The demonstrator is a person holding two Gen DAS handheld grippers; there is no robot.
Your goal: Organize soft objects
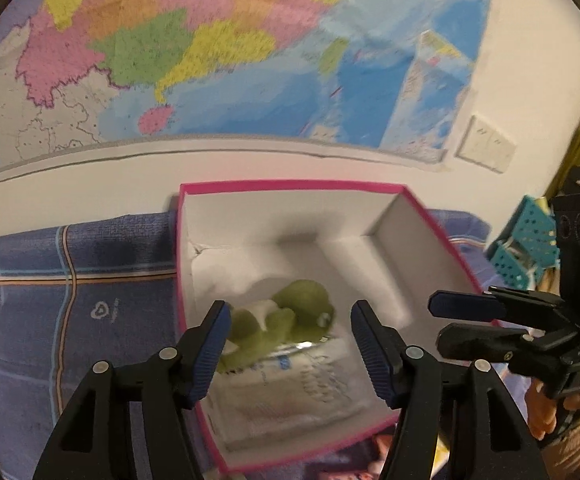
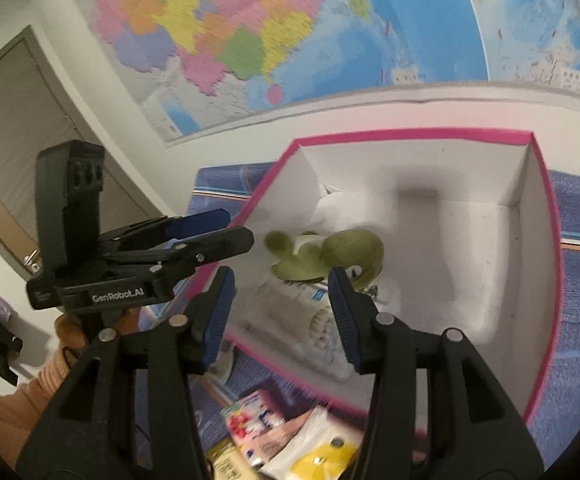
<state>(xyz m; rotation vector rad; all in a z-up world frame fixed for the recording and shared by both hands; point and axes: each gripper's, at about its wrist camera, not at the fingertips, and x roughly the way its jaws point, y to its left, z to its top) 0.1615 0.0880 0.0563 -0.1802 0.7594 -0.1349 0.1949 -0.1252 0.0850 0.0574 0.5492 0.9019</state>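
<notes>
Green plush toy, white-bellied and limp, lies inside the pink-rimmed box atop a white packet. Left gripper hovers above it, angled downward, jaws released, nothing clamped. Right gripper likewise released, empty. In the left wrist view the toy's long axis runs 8 to 2 o'clock, head toward 2.

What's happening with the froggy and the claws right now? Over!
Left gripper open, empty. Right gripper open, empty. Green plush frog lying in pink box on a white packet. Nothing blocking the box.
</notes>
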